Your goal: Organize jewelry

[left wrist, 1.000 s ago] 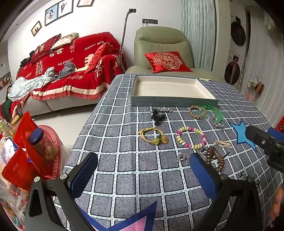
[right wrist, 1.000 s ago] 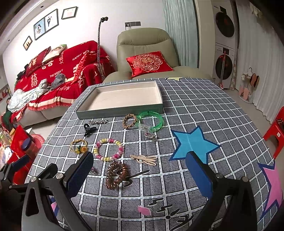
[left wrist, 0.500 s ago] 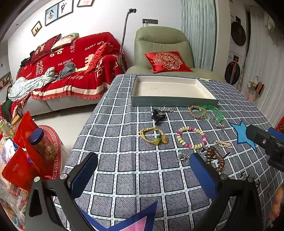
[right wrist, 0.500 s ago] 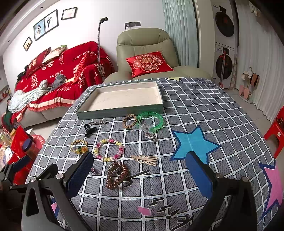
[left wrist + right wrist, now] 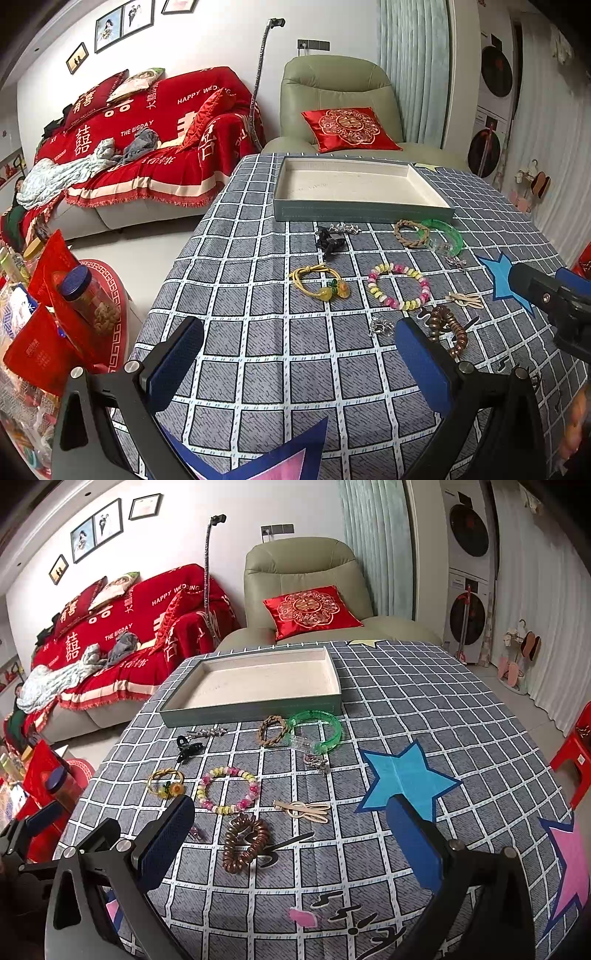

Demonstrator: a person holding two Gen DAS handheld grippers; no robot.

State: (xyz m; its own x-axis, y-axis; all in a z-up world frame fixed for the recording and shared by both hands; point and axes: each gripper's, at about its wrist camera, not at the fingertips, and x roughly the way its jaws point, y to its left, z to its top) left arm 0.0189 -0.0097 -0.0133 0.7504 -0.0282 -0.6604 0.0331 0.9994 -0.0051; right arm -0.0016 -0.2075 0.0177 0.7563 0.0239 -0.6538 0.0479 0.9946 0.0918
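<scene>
An empty grey-green tray [image 5: 362, 213] [image 5: 251, 710] stands at the table's far side. In front of it lie a green bangle [image 5: 315, 726], a braided ring [image 5: 272, 731], a black claw clip [image 5: 188, 746], a yellow hair tie [image 5: 319, 282], a pastel bead bracelet [image 5: 399, 286] [image 5: 229, 790], a beige hair clip [image 5: 303, 810] and a brown spiral hair tie [image 5: 244, 837]. My left gripper [image 5: 299, 360] is open and empty above the near table. My right gripper [image 5: 291, 840] is open and empty, with the spiral tie between its fingers' line.
The table wears a grey checked cloth [image 5: 258, 332] with star patches [image 5: 404, 775]. A green armchair [image 5: 306, 590] and a red-covered sofa [image 5: 147, 140] stand behind. Red bags and a jar [image 5: 85, 299] sit left of the table. A red stool [image 5: 576, 749] stands at the right.
</scene>
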